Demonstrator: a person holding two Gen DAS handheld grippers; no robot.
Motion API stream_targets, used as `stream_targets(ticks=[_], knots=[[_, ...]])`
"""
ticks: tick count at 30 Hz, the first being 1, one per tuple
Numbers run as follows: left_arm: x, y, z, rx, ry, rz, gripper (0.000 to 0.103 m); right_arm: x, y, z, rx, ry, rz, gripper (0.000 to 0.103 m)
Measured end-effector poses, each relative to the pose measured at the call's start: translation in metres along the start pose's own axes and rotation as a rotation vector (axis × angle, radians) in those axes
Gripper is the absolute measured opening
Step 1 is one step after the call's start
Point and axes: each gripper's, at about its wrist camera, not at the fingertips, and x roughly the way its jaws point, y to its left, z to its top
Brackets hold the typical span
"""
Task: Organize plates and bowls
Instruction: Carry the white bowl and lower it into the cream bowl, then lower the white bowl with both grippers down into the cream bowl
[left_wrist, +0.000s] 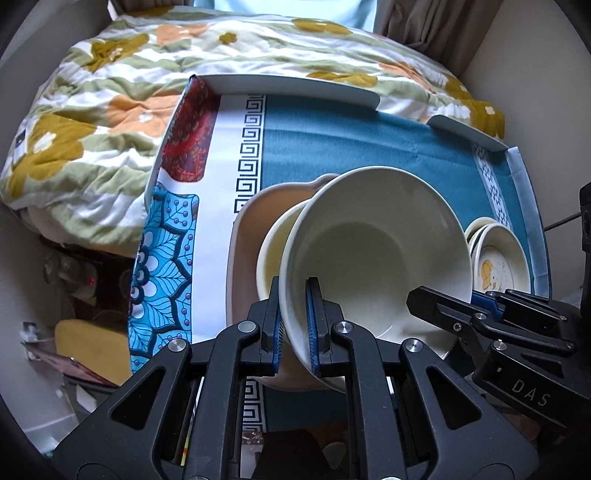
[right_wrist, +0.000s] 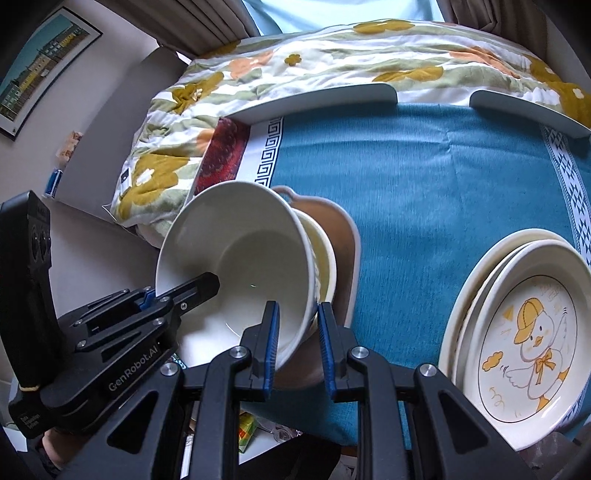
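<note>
A large white bowl is tilted above a smaller cream bowl that sits in a tan handled dish. My left gripper is shut on the white bowl's left rim. My right gripper straddles the white bowl's other rim, one pad inside and one outside, with a gap at the outer pad. The right gripper also shows in the left wrist view, and the left gripper in the right wrist view. A stack of cream plates, the top one with a duck drawing, lies at the right.
All stands on a tray table with raised white edges, covered by a teal cloth. A floral quilt lies behind and to the left. The table's left edge drops to the floor clutter.
</note>
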Motion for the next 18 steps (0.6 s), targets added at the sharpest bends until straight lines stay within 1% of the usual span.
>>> stream_targets(ticks=[6, 10, 18], knots=[[0.012, 0.001, 0.001, 0.02, 0.023, 0.018, 0.009, 0.006, 0.004, 0.0, -0.009, -0.007, -0.028, 0.019], [0.015, 0.0, 0.003, 0.032, 0.023, 0.023, 0.009, 0.008, 0.005, -0.001, -0.012, -0.009, -0.046, 0.019], [0.02, -0.01, 0.009, 0.093, 0.019, 0.084, 0.009, 0.012, 0.004, -0.001, -0.002, -0.001, -0.062, 0.019]])
